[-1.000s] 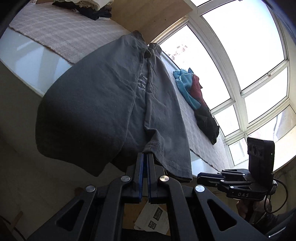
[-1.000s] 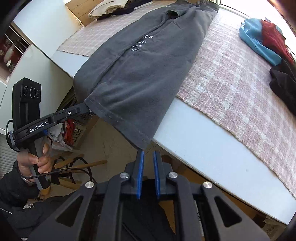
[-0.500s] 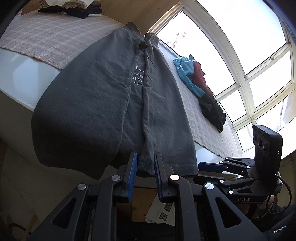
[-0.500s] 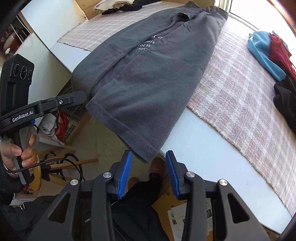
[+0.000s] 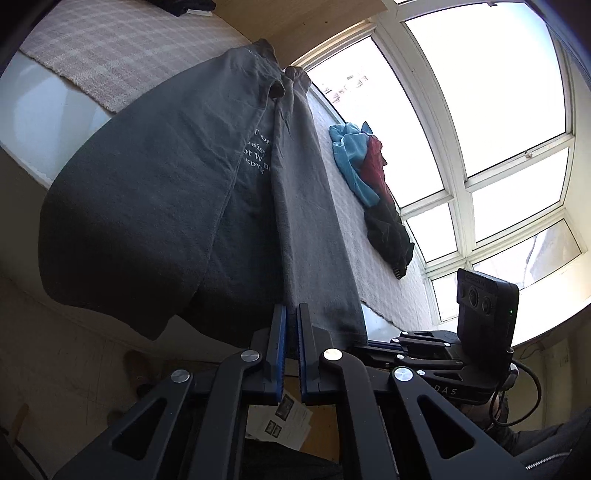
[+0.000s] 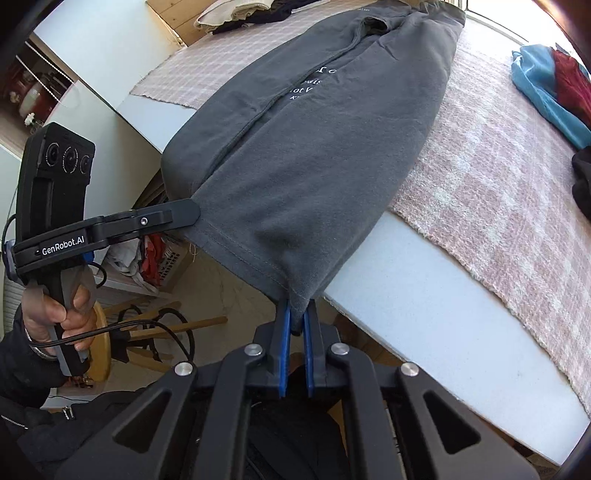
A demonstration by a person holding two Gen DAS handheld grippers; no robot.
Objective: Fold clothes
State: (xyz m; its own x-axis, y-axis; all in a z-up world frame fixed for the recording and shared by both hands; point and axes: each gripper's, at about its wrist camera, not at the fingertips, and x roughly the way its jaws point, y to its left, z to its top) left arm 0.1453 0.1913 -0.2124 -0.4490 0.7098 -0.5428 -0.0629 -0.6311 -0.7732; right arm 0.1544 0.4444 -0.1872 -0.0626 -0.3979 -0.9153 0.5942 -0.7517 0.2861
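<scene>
A dark grey T-shirt (image 5: pixel 192 192) with white lettering lies lengthwise on the table, sides folded in, its bottom hem hanging over the near edge. It also shows in the right wrist view (image 6: pixel 325 147). My left gripper (image 5: pixel 291 321) is shut on the hem's left corner. My right gripper (image 6: pixel 297 317) is shut on the hem's right corner, which bunches between its blue pads. Each gripper shows in the other's view, the left (image 6: pixel 184 216) and the right (image 5: pixel 391 345).
A pink checked cloth (image 6: pixel 498 177) covers the white table (image 6: pixel 424 306). A pile of blue, red and black clothes (image 5: pixel 369 192) lies to the right by the window. Folded clothes (image 6: pixel 240 14) sit at the far end. A wooden stool (image 6: pixel 122 332) stands below.
Both grippers opened half a second ago, then closed again on the hem corners. The hem is now pulled taut off the table edge.
</scene>
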